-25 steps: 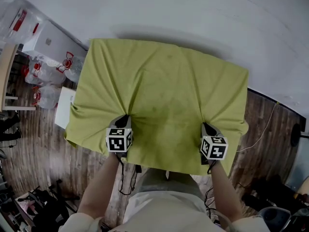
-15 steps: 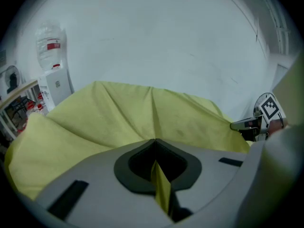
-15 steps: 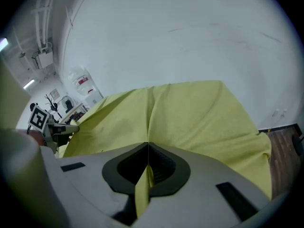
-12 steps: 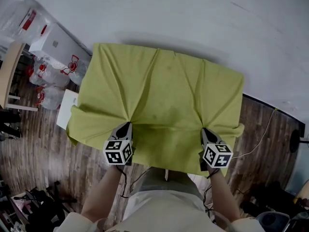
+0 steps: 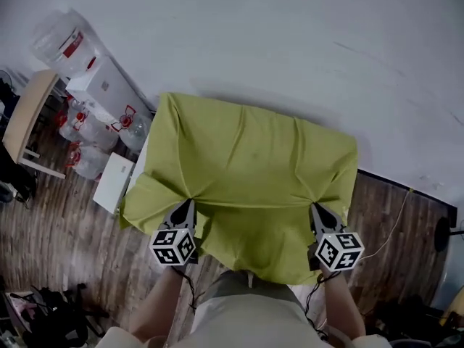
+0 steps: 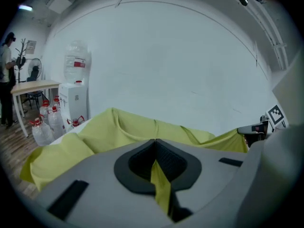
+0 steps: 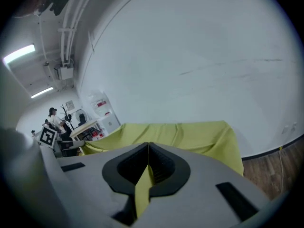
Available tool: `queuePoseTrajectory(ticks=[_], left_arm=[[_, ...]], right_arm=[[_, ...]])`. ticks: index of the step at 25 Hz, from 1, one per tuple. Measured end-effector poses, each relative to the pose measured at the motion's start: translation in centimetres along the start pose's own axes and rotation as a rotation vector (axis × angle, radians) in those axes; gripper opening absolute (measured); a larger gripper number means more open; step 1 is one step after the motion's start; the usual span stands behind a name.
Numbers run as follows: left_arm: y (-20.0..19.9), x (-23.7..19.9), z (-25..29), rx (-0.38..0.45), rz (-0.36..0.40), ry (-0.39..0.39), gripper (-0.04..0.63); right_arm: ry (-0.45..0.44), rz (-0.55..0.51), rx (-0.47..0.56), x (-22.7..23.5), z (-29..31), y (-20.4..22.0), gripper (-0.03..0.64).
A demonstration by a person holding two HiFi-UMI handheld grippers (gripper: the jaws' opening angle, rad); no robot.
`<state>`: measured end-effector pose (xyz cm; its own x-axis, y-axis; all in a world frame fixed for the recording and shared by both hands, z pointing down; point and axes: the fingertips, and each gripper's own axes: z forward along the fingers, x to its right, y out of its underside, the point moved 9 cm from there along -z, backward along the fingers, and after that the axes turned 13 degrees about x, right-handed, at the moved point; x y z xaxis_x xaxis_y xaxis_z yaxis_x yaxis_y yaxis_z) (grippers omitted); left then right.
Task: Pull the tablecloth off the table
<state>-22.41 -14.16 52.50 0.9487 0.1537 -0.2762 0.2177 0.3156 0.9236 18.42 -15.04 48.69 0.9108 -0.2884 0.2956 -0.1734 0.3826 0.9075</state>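
Observation:
A yellow-green tablecloth (image 5: 250,172) drapes over the table against the white wall, creased toward two pinch points at its near edge. My left gripper (image 5: 188,204) is shut on the cloth near its front left; a strip of the tablecloth (image 6: 160,184) runs between its closed jaws. At the front right my right gripper (image 5: 315,208) is shut on a fold of the tablecloth (image 7: 142,186) as well. Both grips hold the near edge raised, and it hangs in front of me. A white corner of the table (image 5: 144,148) shows at the left side.
A white water dispenser (image 5: 101,85) with a bottle on top stands left of the table, with several water jugs (image 5: 80,129) on the floor. A wooden table (image 5: 25,114) is at far left. A cable (image 5: 391,223) trails on the wood floor at right. A person (image 6: 5,80) stands far left.
Both grippers have risen and drawn back toward me with the cloth's near edge. The cloth has slid off the left side, where a white table corner now shows.

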Motion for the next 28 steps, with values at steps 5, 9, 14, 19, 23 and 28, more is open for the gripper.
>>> queuePoseTrajectory(ticks=[5, 9, 14, 19, 23, 28], left_arm=[[-5.1, 0.5, -1.6, 0.127, 0.012, -0.001, 0.021], [-10.4, 1.3, -3.0, 0.247, 0.090, 0.027, 0.021], [-18.1, 1.7, -5.1, 0.444, 0.171, 0.043, 0.021], [-23.9, 2.8, -7.0, 0.571, 0.235, 0.083, 0.021], [-27.2, 4.3, -8.7, 0.647, 0.308, 0.085, 0.021], [-29.4, 5.7, -10.9, 0.705, 0.345, 0.089, 0.023]], right_arm=[[-0.070, -0.044, 0.149, -2.5, -1.3, -6.5, 0.031], [-0.128, -0.073, 0.274, -4.8, -3.1, -11.6, 0.031], [-0.235, -0.167, 0.417, -8.6, -5.9, -17.5, 0.031], [-0.308, -0.233, 0.538, -10.9, -8.8, -21.9, 0.031], [-0.341, -0.248, 0.625, -12.3, -11.2, -24.7, 0.031], [-0.360, -0.297, 0.696, -13.5, -13.9, -27.0, 0.032]])
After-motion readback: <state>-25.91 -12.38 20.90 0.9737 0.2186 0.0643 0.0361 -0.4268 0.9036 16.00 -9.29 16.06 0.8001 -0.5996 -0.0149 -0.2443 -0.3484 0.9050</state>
